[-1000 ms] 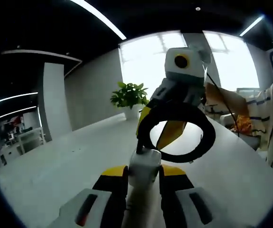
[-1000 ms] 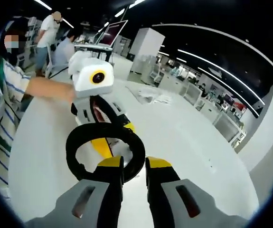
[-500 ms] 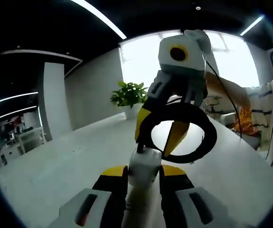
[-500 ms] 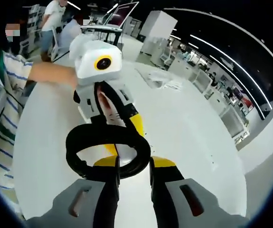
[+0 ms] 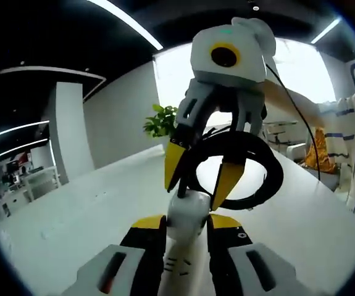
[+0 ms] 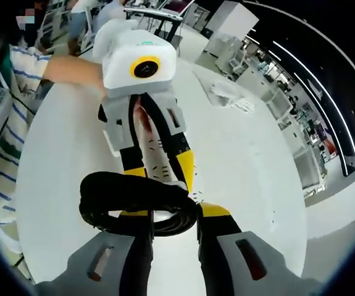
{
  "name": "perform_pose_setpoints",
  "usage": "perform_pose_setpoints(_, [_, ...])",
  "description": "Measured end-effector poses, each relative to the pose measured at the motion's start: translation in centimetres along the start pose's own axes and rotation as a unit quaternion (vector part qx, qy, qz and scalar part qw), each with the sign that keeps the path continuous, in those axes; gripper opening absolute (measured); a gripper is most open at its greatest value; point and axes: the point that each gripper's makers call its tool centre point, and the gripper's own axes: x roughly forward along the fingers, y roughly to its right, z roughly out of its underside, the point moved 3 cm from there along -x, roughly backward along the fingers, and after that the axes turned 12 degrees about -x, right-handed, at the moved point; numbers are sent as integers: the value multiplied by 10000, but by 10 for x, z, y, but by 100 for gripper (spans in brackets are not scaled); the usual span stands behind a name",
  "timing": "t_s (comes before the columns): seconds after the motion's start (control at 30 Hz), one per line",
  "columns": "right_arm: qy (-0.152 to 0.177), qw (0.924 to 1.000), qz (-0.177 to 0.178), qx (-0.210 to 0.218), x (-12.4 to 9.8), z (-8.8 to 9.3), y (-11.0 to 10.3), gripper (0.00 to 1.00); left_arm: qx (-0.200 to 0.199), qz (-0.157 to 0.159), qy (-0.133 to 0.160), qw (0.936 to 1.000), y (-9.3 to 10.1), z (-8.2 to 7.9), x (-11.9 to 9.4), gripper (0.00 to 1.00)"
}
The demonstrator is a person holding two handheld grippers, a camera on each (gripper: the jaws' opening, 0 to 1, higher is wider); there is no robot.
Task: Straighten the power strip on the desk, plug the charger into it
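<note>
Open office, white desk (image 5: 72, 222), potted plant (image 5: 162, 120) by the far window. We've got the white power strip (image 5: 186, 216) pinched end-on in the left gripper (image 5: 186, 225), long axis running away from us. Its coiled black cable (image 5: 260, 179) hangs between the right gripper's (image 6: 168, 213) jaws, which close around it. Both grippers face each other, nearly touching, above the desk. The right is nearer the coil.

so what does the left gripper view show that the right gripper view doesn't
Left gripper view alone: a potted plant by bright windows, and the white power strip's end clamped between the left gripper fingers.

Right gripper view alone: an office with desks and a striped sleeve.

Shared: the coiled black cable, held by the right gripper, and the white desk.
</note>
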Motion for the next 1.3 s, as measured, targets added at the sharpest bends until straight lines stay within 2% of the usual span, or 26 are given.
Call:
perform_pose_setpoints(0.17, [-25, 9994, -331, -125, 4, -4, -2, 23, 110, -36, -59, 9999, 0, 1, -1, 26])
perform_pose_setpoints(0.37, [-66, 9985, -489, -227, 5, -2, 0, 23, 259, -134, -236, 9993, -4, 7, -11, 24])
perform_pose_setpoints(0.47, [-49, 9985, -508, -179, 5, -1, 1, 23, 216, -112, -183, 9995, -4, 2, -16, 24])
perform_pose_setpoints(0.6, [-94, 9987, -487, -113, 6, -2, 1, 23, 365, -224, -240, 9988, -7, 2, -27, 24])
perform_pose_setpoints(0.77, [-189, 9985, -494, -122, 9, -5, 0, 23, 357, -322, -168, 9987, -10, 3, -51, 24])
perform_pose_setpoints(0.97, [-404, 9975, -560, -165, 18, -6, -1, 24, 479, -600, -108, 9970, -19, 6, -80, 24])
perform_pose_setpoints(1.07, [-544, 9965, -626, -95, 20, -6, -2, 25, 497, -921, -163, 9944, -32, 12, -92, 24])
perform_pose_setpoints(1.17, [-840, 9937, -736, -76, 23, -5, -2, 25, 556, -1171, -311, 9911, -43, 18, -95, 24])
perform_pose_setpoints(1.3, [-1011, 9912, -830, -209, 25, -5, -3, 25, 448, -1172, -304, 9916, -42, 18, -93, 24])
